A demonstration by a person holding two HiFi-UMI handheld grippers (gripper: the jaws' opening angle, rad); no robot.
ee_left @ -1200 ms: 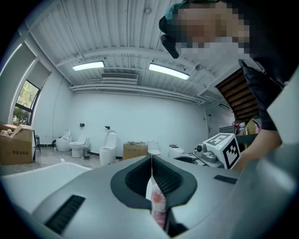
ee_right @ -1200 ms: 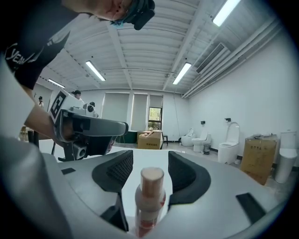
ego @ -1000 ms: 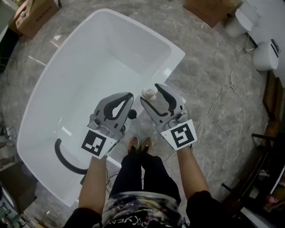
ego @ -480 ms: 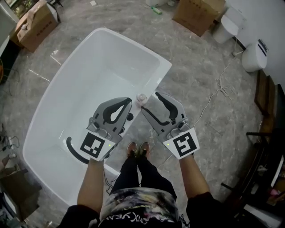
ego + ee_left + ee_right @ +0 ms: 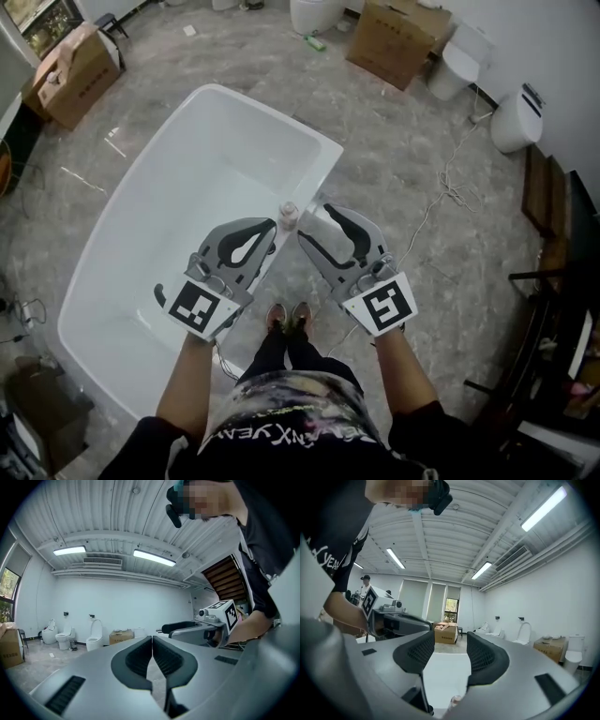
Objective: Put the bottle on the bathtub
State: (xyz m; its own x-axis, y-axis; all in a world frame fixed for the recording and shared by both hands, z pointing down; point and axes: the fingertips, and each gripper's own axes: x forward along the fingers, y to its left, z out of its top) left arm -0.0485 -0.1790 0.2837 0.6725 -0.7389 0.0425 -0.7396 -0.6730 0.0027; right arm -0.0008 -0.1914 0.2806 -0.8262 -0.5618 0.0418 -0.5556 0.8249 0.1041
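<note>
Bottle seemingly on bathtub rim

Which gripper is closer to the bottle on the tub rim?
Right, though only narrowly. The bottle stands on the bathtub rim between both: the open right gripper is just right of it, the shut left gripper just left.

Bottle mostly hidden behind right gripper body, only top showing; apparently on bathtub rim, contact unclear.
</note>
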